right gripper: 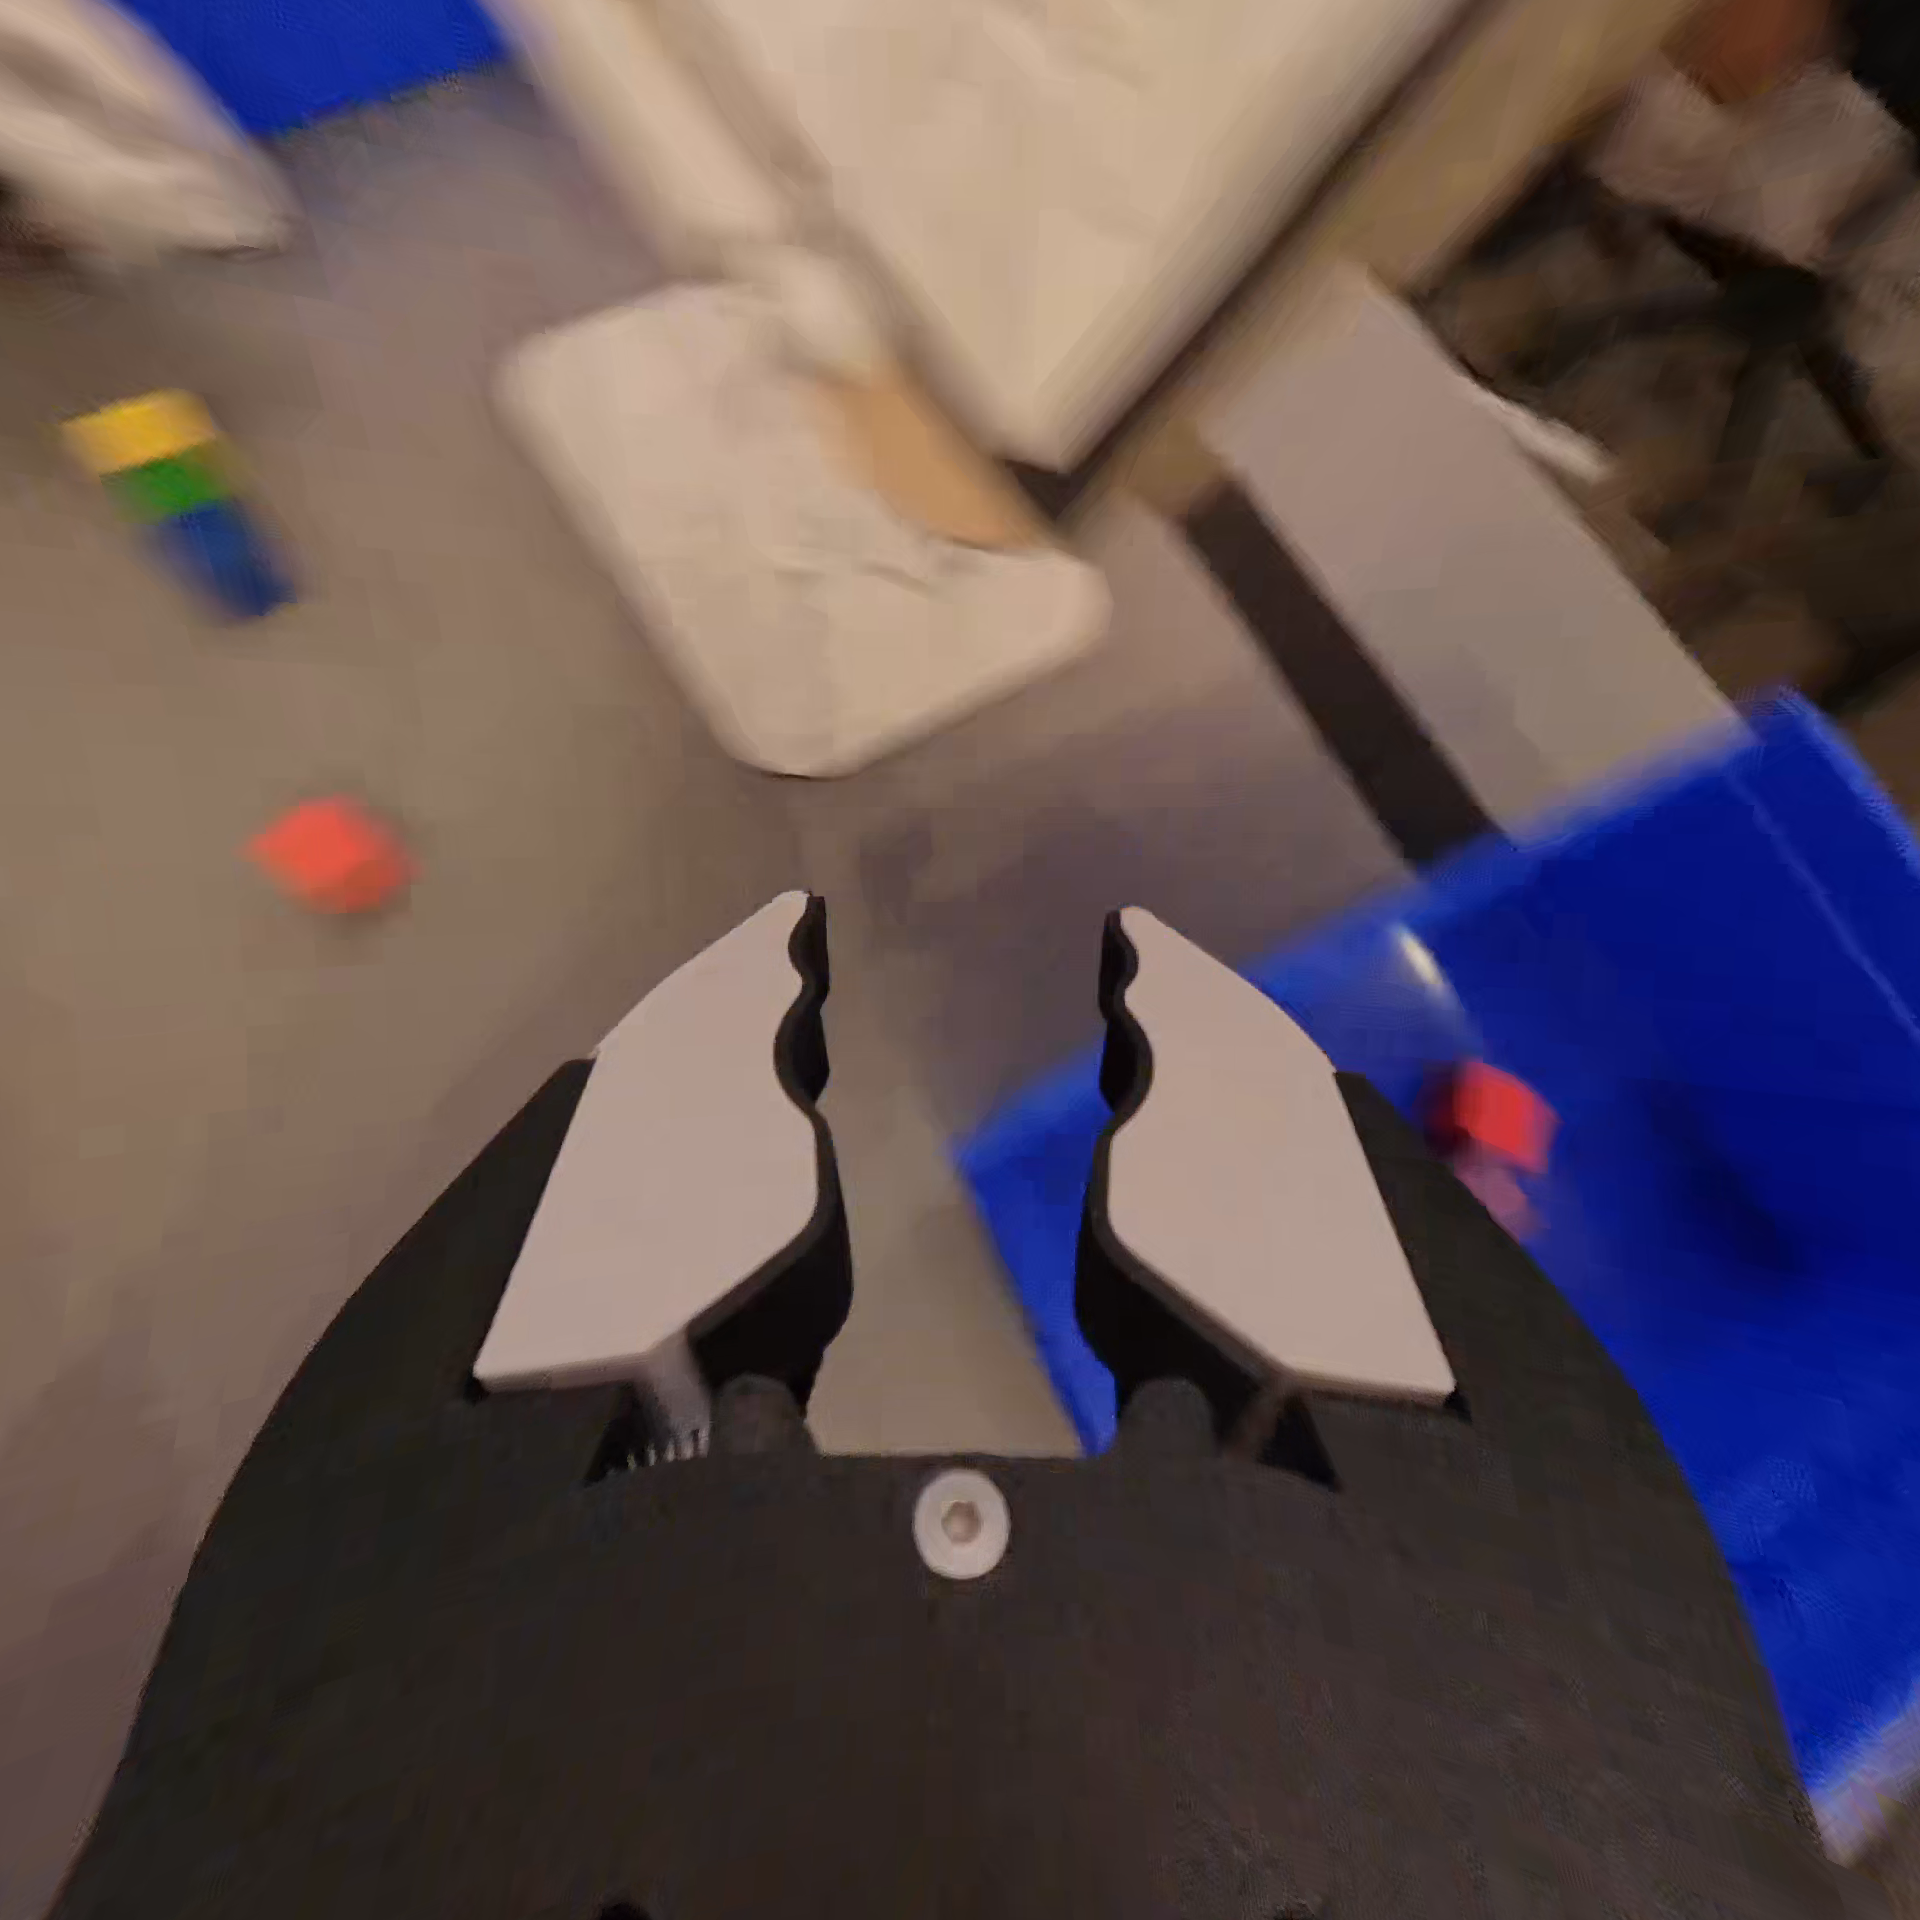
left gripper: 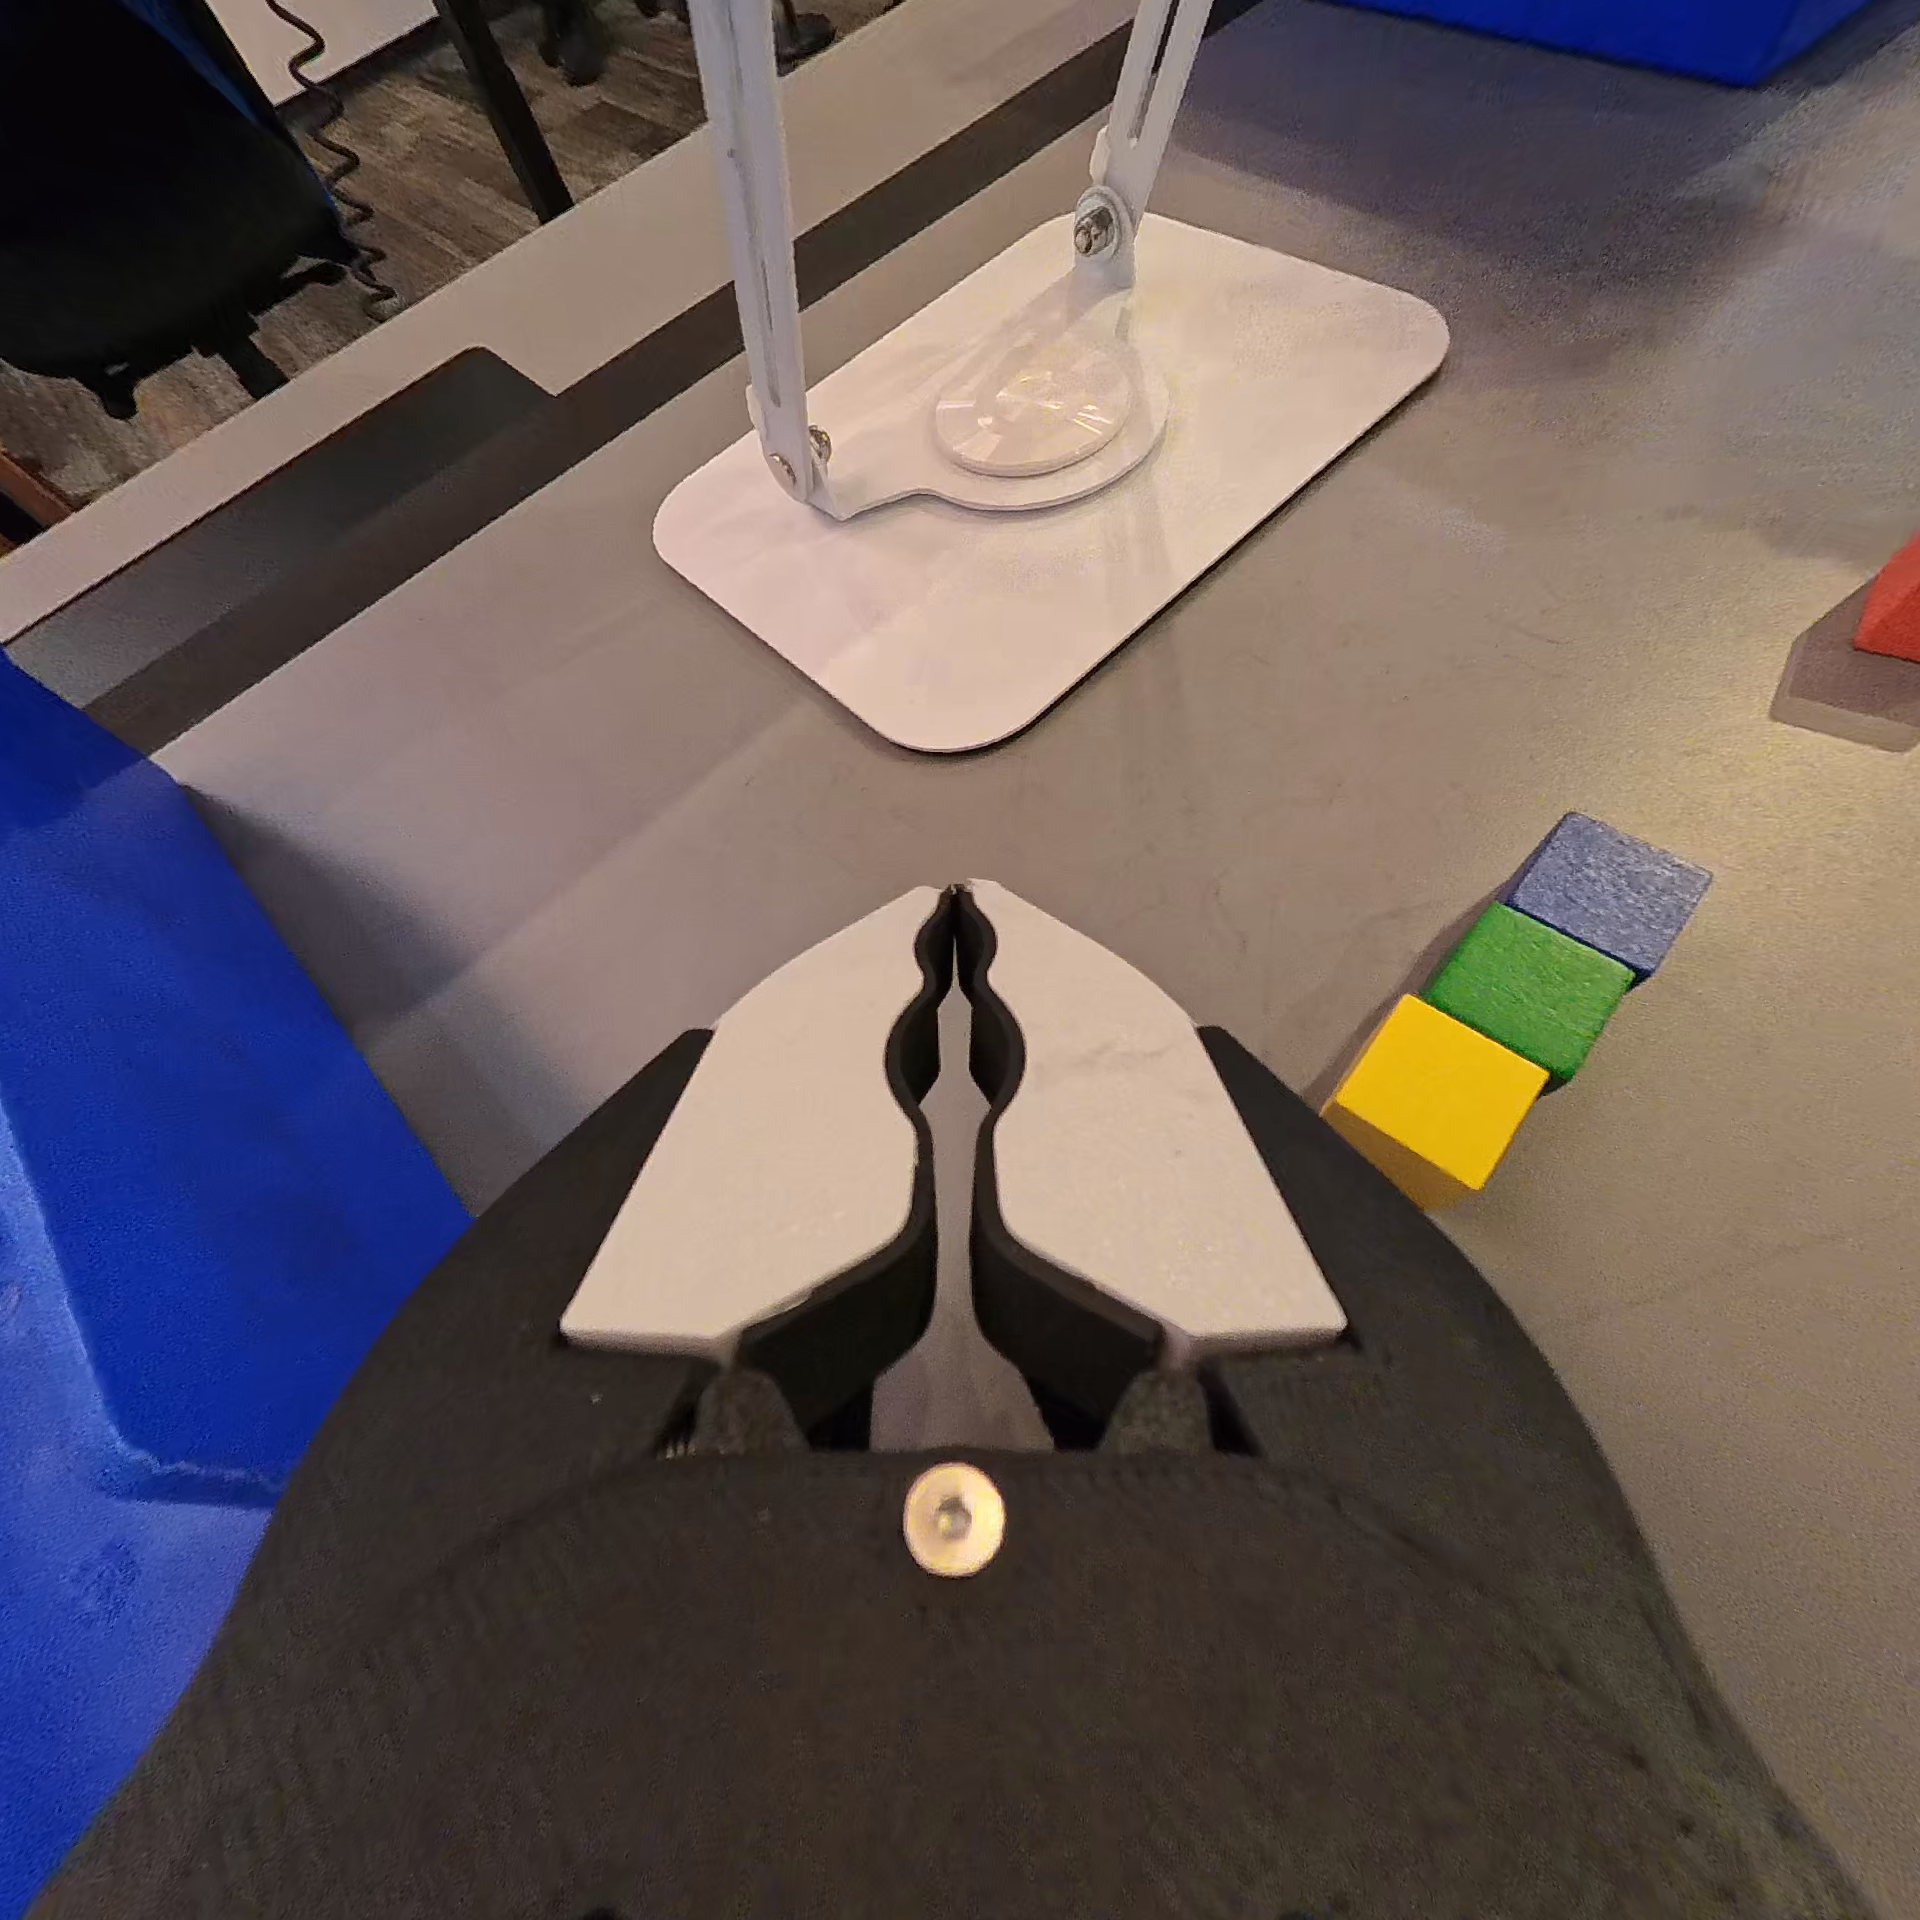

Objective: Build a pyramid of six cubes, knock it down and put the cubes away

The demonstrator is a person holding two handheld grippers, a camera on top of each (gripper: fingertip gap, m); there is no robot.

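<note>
In the left wrist view my left gripper (left gripper: 954,891) is shut with nothing between its fingertips, above the grey table. A yellow cube (left gripper: 1434,1096), a green cube (left gripper: 1525,990) and a blue cube (left gripper: 1608,902) lie in a touching row to its right. A red cube (left gripper: 1886,613) shows at the right edge. In the blurred right wrist view my right gripper (right gripper: 964,914) is open with bare table between its fingers. A red cube (right gripper: 1496,1117) lies in the blue bin (right gripper: 1662,935) to its right. Another red cube (right gripper: 330,852) and the yellow, green and blue row (right gripper: 177,499) lie at the left.
A white lamp base (left gripper: 1039,499) with white arms stands on the table ahead of the left gripper; it also shows in the right wrist view (right gripper: 800,530). A blue bin (left gripper: 156,1039) sits at the left gripper's left. The table's far edge (left gripper: 312,457) runs behind. About 40 cm separates my left fingertips from my right.
</note>
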